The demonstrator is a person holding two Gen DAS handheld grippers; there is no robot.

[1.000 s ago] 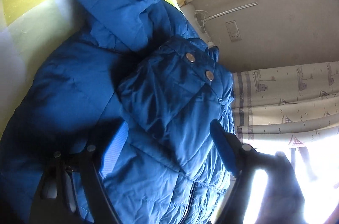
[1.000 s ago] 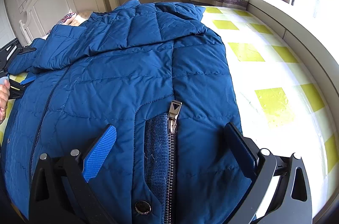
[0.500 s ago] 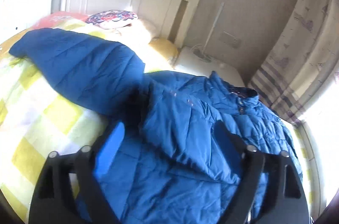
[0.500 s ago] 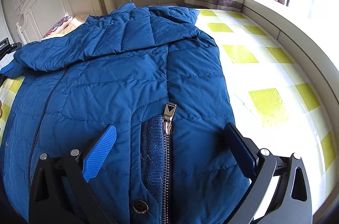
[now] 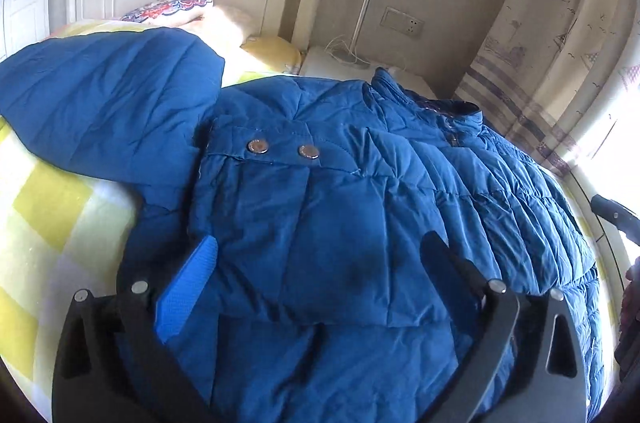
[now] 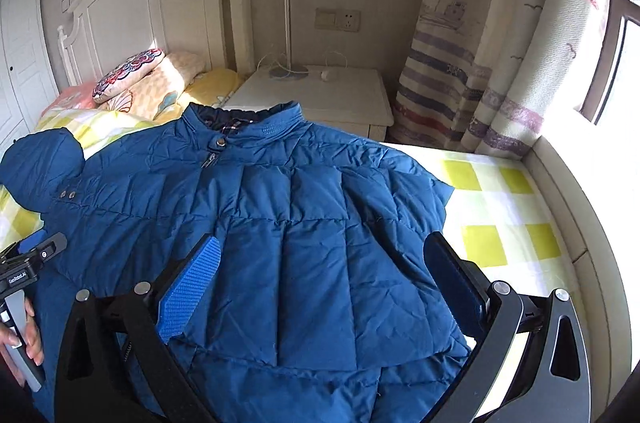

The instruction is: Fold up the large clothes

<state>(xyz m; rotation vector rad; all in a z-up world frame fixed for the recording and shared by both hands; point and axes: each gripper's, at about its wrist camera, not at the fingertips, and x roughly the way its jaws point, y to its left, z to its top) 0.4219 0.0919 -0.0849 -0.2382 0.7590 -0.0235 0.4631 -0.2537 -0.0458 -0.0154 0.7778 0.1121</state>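
Jacket [image 6: 280,243]: blue quilted puffer, lying front-up across the bed [image 6: 504,207]; collar [image 6: 244,121] towards the headboard [image 6: 160,11], hem nearest both cameras.
Folded sleeve [image 5: 304,223]: laid over the jacket's chest, its cuff with two metal snaps [image 5: 282,149] pointing towards the headboard side.
Hood [image 5: 108,103]: spread flat on the bedspread beside the jacket, on the side away from the window [image 6: 624,71].
Left gripper [image 5: 320,263]: jaws opening, spread wide above the folded sleeve; the pads do not press the cloth, nothing is held.
Right gripper [image 6: 324,263]: jaws stand wide apart over the lower half of the jacket, clear of the fabric, gripping nothing.
Hand [image 6: 22,339]: a person's fingers wrapped round the left gripper's handle, seen at the jacket's edge in the right wrist view.
Change, left view: a second ago the view was rolled on its side and close on the cuff; it is now level, farther back, with the headboard and pillow [image 5: 168,9] in view.
Change, right view: a second ago the zip pull and hem snap lay between the fingers; now the whole chest and collar show, and the nightstand [image 6: 320,95] beyond the collar is in view.
Change, jacket: a quilted panel now lies over the lower front; the zip is covered.
Curtain [image 6: 480,63]: patterned, hanging beside the window, past the nightstand.
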